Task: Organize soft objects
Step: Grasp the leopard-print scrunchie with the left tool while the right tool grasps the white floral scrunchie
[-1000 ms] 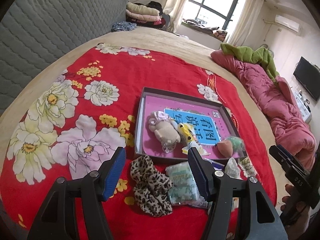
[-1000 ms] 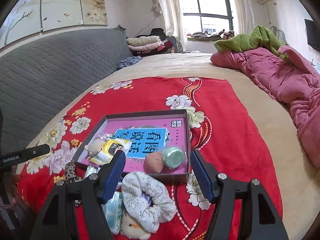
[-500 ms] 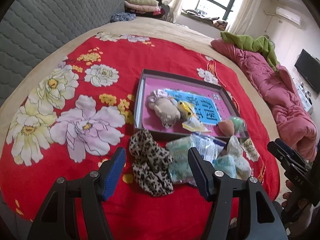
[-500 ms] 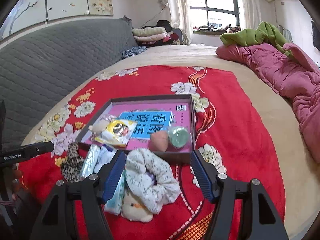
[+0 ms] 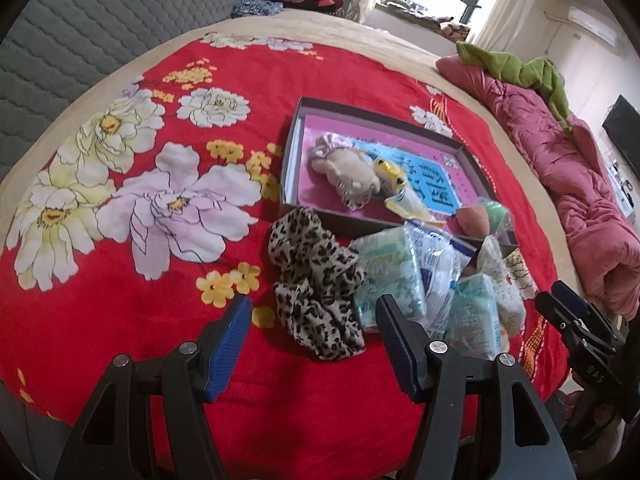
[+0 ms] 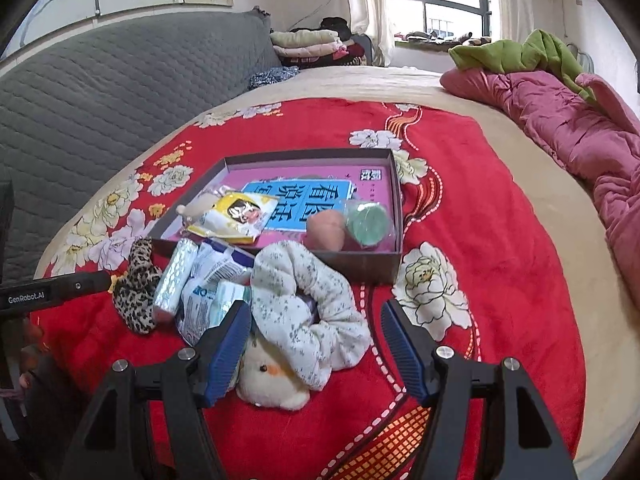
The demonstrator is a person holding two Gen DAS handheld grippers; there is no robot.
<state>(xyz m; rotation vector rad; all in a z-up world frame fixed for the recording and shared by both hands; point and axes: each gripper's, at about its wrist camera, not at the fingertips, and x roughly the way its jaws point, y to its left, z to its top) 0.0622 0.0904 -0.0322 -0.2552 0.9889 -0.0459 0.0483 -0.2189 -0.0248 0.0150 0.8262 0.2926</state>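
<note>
Right wrist view has your right gripper (image 6: 316, 344) with jaws wide and empty over the white floral fabric scrunchie (image 6: 308, 304) just before the shallow grey cardboard box (image 6: 394, 200); closing may also snag the cream plush chick (image 6: 272, 380) beneath.

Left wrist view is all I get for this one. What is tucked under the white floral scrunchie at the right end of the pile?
Observer: A cream plush chick, its head poking out from beneath the white floral scrunchie.
Operator: Is the right gripper gripping either?
Observer: No. The right gripper is open, with a finger on either side of the scrunchie.
Operator: And the yellow packet in the box?
Observer: The yellow packet shows a printed cartoon face and leans over the near wall of the box.
</note>
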